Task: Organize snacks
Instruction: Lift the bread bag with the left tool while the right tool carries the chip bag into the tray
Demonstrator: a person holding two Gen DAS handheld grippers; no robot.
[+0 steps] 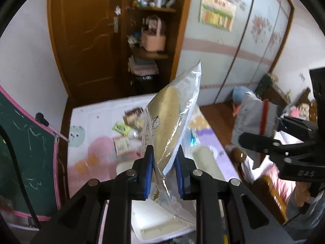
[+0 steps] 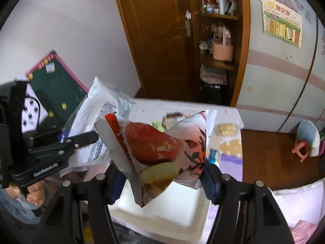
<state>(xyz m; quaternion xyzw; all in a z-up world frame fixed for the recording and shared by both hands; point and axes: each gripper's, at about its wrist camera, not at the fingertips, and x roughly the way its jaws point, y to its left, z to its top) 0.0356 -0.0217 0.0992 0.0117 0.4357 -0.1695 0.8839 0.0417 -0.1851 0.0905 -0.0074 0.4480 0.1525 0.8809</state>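
A bedroom, with a cartoon-print surface (image 1: 97, 152) scattered with snacks. My left gripper (image 1: 164, 162) is clamped on a clear bread packet (image 1: 172, 118), my right gripper (image 2: 162, 181) on a red-printed pouch (image 2: 160, 148), both aloft above a white tray (image 2: 162, 213); both feel light, crinkly, crushable, so I pinch the seams

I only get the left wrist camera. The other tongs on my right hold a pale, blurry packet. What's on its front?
Observer: The right tongs grip a red-and-white snack packet. Its front shows a large red shape above a pale round bun.
Operator: And the far side of my own bag?
Observer: The clear bag in the left tongs has a white back with blocks of blue print.
Operator: Who's holding my tongs?
Observer: A bare hand is wrapped around their handle, low on the left of the right wrist view.
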